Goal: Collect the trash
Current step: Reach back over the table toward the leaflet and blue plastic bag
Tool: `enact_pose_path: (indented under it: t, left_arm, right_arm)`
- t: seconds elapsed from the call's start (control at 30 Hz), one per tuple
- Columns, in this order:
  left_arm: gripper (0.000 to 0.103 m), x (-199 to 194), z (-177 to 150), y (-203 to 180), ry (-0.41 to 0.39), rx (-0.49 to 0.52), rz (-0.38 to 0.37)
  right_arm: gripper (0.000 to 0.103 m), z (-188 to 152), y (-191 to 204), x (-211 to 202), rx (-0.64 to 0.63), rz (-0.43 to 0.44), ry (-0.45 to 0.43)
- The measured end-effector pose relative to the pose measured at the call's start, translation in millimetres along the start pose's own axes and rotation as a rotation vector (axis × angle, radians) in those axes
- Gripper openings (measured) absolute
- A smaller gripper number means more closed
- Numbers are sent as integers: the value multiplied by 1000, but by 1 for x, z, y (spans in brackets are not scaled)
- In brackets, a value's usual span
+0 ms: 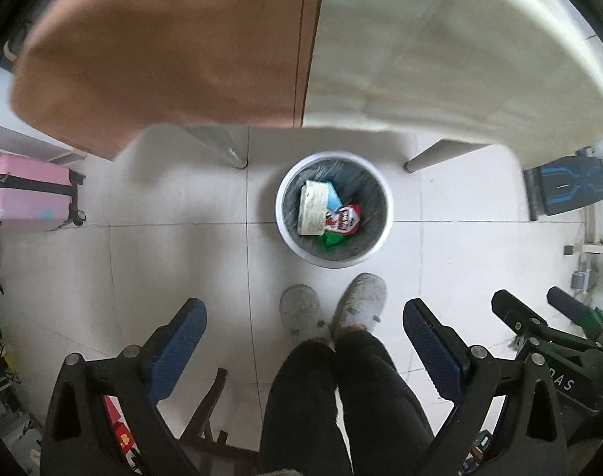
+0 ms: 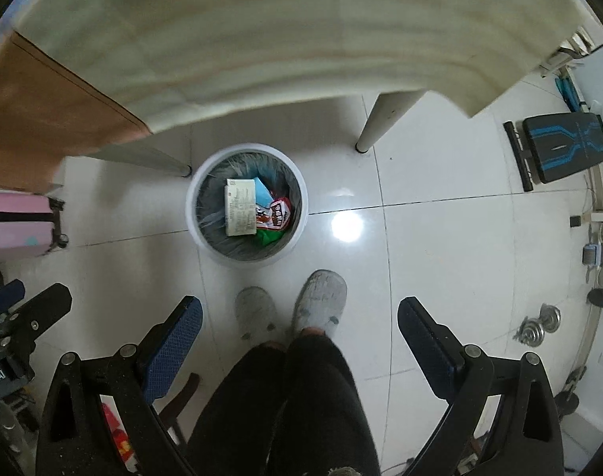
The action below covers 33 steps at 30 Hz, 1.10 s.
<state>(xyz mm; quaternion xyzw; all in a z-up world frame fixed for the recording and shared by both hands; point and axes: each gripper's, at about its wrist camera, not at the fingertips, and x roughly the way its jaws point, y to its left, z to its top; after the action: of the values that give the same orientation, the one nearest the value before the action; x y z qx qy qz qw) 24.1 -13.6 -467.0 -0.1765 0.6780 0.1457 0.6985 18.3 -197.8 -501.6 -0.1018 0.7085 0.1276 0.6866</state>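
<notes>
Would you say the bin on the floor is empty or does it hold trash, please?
It holds trash. The bin stands upright with a white carton, a red wrapper and a green wrapper lying at its bottom.

Both views: strong fisheye distortion, black vignette at the corners, straight tile joints bowed into curves toward the rim.

Left wrist view: dimmer, greyish cast. Tablecloth (image 1: 440, 51) and the brown cloth (image 1: 162, 59) at top are soft and smeared, edges not sharp. Broad soft shadow on the floor (image 1: 182, 198) under the table edge. Trash bin (image 1: 335, 208) contents reasonably sharp.

Right wrist view: brighter, whiter floor (image 2: 440, 258). One round specular glare spot (image 2: 345, 227) on the glossy tile right of the trash bin (image 2: 246, 205), implying an overhead lamp. Tablecloth (image 2: 281, 27) again blurred, streaky. Near gripper bodies dark, underexposed, little surface detail.
</notes>
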Motion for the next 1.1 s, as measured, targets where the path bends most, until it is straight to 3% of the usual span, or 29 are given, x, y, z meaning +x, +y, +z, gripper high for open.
enact_pose_path:
  t: [0.17, 0.3, 0.47, 0.57, 0.7, 0.83, 1.0, 1.1]
  left_arm:
    - [101, -74, 4, -6, -87, 13, -9]
    - [101, -124, 29, -6, -181, 16, 13]
    - [101, -160, 73, 6, -277, -3, 109]
    - [103, -167, 101, 23, -310, -75, 184]
    - [103, -160, 142, 50, -295, -230, 304]
    - [103, -144, 174, 71, -244, -383, 366]
    - [103, -129, 195, 94, -187, -515, 435]
    - [103, -120, 195, 107, -154, -572, 456]
  right_arm:
    - [100, -8, -6, -80, 59, 55, -24]
    - [100, 5, -15, -144, 99, 113, -77]
    - [100, 53, -27, -203, 128, 161, -136]
    - [100, 94, -28, -220, 165, 195, -150]
    - [100, 163, -16, -216, 235, 271, -109]
    - [100, 245, 18, -191, 271, 295, -39]
    - [100, 336, 81, -151, 278, 272, 7]
    - [100, 371, 116, -129, 281, 251, 44]
